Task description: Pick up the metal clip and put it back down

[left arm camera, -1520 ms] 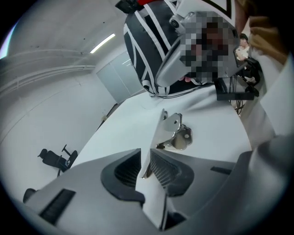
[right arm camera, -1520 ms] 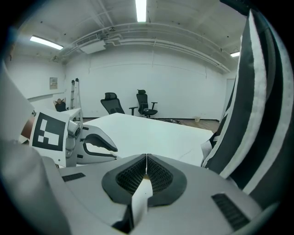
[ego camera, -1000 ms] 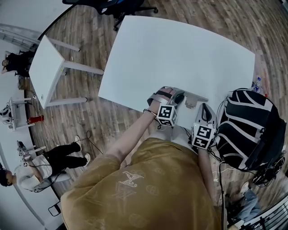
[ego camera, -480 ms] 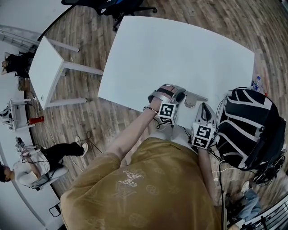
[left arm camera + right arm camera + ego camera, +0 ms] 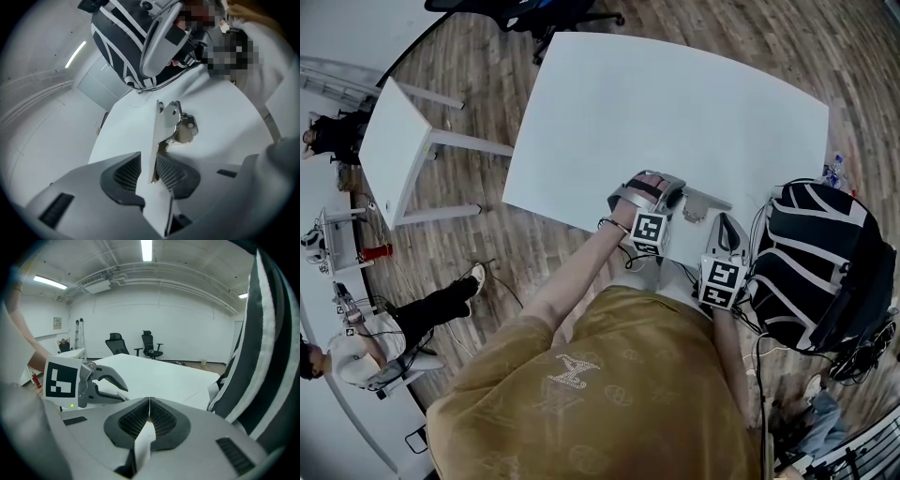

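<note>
Left gripper (image 5: 148, 163): was held over the near edge of the white table (image 5: 675, 103), towards its right end.
Left gripper grip: was closed to a narrow gap on the flat plate of the metal clip (image 5: 180, 126), with a dark ribbed pad against each face of the plate.
Metal clip position: projected forward from the pads, just above or on the table top near its near edge; contact with the surface could not be confirmed. Showed a shiny curved lever with small holes at the far end.
Right gripper (image 5: 149, 414): was held at the near right corner of the table, just beside the left gripper, pointing across the table top.
Right gripper grip: was fully closed, pad against pad, with nothing between.
Black-and-white bag (image 5: 816, 262): stood at the right end of the table, close beside the right gripper.
Small white table (image 5: 394, 145): stood on the wooden floor, well apart to the left of the white table.
Office chairs (image 5: 152, 345): stood beyond the far edge of the table, against the white wall.
</note>
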A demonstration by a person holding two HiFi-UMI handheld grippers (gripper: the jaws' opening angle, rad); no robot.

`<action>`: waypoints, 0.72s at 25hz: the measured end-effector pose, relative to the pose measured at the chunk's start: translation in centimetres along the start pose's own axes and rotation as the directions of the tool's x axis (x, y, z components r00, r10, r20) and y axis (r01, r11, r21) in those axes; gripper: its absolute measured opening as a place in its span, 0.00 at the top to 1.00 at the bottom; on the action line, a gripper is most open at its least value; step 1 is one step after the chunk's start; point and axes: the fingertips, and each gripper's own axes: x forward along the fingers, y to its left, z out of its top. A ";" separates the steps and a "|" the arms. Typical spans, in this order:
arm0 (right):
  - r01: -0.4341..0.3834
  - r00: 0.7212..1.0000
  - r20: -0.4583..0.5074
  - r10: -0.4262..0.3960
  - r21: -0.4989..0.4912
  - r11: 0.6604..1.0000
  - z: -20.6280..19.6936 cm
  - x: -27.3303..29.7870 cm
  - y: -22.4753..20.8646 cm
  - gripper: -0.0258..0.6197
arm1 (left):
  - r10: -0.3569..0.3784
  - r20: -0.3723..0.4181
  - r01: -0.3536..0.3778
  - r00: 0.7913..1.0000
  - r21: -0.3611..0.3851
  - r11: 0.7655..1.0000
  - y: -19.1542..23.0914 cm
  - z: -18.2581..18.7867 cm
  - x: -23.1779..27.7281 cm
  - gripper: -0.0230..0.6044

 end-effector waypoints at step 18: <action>-0.015 1.000 -0.025 0.015 -0.009 1.000 -0.5 0.7 0.0 0.95 | 0.005 0.046 -0.011 0.999 0.127 0.992 1.3 2.2 1.2 0.84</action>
